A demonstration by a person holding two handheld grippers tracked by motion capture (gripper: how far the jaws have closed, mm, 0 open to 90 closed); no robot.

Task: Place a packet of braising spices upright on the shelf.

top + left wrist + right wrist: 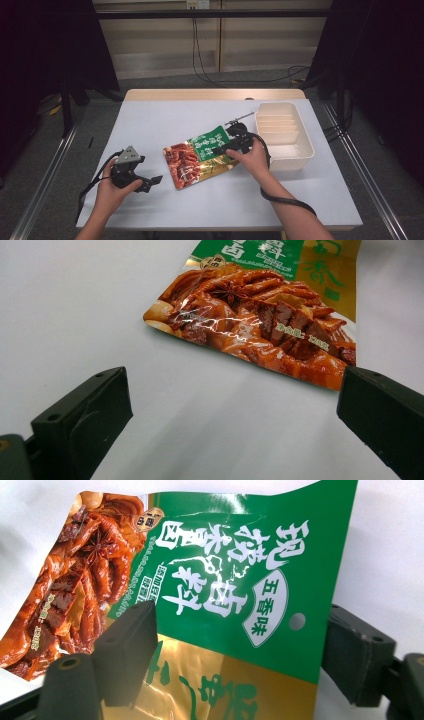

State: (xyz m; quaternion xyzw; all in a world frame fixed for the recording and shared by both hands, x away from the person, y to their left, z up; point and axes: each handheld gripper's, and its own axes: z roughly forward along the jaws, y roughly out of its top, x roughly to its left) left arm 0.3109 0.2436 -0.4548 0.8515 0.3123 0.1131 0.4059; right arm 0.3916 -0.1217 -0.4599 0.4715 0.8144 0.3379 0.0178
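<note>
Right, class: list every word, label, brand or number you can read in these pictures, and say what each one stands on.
"五香味": in the white oval on the glossy green, gold and red food pouch.
"现捞卤料": large white characters on its green panel, as best they read.
Small white print beside them, and on the food photo: too small to read.
Green characters on the gold band: cut off, unreadable.

Right gripper (235, 146) is covering part of the pouch (200, 156) in the high view, so contact isn't readable there. Right gripper view's frame is cropping the pouch's bottom edge. Left gripper view is cutting off its top. Small print is staying illegible.
</note>
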